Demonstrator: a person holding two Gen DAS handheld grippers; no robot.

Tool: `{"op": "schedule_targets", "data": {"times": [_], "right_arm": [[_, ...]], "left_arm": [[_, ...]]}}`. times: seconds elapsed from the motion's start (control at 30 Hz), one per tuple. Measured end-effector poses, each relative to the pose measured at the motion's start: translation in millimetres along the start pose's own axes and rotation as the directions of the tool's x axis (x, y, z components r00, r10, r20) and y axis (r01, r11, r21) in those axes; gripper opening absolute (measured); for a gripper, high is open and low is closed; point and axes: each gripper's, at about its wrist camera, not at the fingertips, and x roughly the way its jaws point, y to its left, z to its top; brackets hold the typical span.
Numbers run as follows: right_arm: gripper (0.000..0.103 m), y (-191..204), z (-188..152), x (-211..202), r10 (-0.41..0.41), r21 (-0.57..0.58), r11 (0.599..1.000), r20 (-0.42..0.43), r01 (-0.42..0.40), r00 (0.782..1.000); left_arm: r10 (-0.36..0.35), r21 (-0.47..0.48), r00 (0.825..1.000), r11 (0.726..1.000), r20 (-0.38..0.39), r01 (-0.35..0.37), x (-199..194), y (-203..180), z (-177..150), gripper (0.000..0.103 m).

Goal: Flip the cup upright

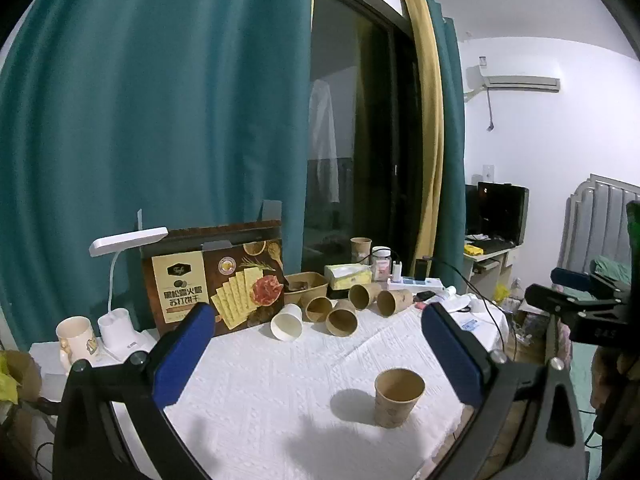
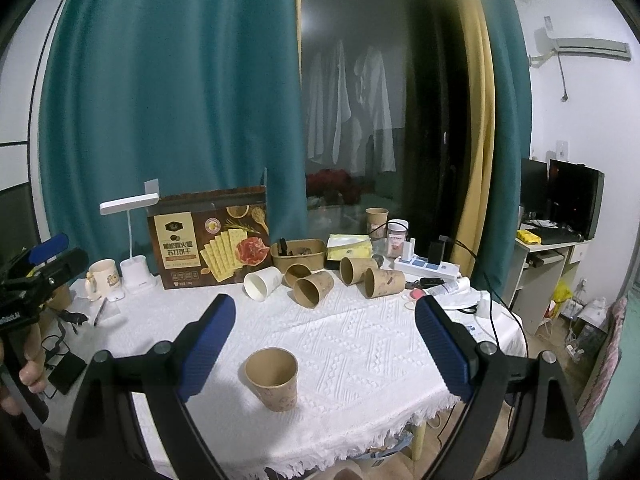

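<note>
Kraft-paper cup (image 1: 399,397) (image 2: 273,378), a tapered brown cone with faint print, stands upright and looks empty on the embossed white tablecloth (image 1: 256,408) (image 2: 360,344), between and below the spread jaws of both the left gripper (image 1: 314,354) and right gripper (image 2: 325,346), touched by neither. Beyond the jaws lie four brown paper cups (image 1: 341,318) (image 2: 313,288) and one white cup (image 1: 286,322) (image 2: 262,280) on their sides, mouths toward the cameras. Behind them: a cracker box (image 1: 214,280) (image 2: 208,238), a rectangular kraft bowl (image 1: 306,284) (image 2: 298,254) with dark, unclear contents, and a tissue pack (image 1: 347,274) (image 2: 349,246).
</note>
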Motion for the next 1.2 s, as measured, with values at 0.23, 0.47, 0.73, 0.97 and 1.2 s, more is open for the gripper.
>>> {"op": "schedule_targets", "data": {"times": [0.23, 0.47, 0.73, 0.97, 1.2], "right_arm": [[0.090, -0.7, -3.1, 2.4, -0.001, 0.008, 1.000, -0.002, 0.001, 1.000], [0.090, -0.8, -5.3, 3.6, -0.001, 0.009, 1.000, -0.002, 0.001, 1.000], [0.090, -1.7, -4.1, 2.7, 0.000, 0.010, 1.000, -0.002, 0.000, 1.000], [0.090, -1.1, -4.6, 3.1, -0.002, 0.012, 1.000, -0.003, 0.002, 1.000], [0.090, -2.0, -4.9, 3.0, -0.001, 0.012, 1.000, -0.004, 0.001, 1.000]], "left_arm": [[0.010, -0.009, 1.000, 1.000, -0.005, -0.010, 0.8, 1.5, 0.8, 0.103], [0.008, -0.007, 1.000, 1.000, -0.005, -0.008, 0.2, 0.2, 1.3, 0.103], [0.010, -0.008, 1.000, 1.000, -0.004, -0.010, 0.2, -1.0, 1.9, 0.103], [0.009, -0.008, 1.000, 1.000, -0.003, -0.009, 0.0, -1.0, 1.8, 0.103], [0.010, -0.008, 1.000, 1.000, -0.002, -0.010, 0.0, -0.9, 2.4, 0.103]]}}
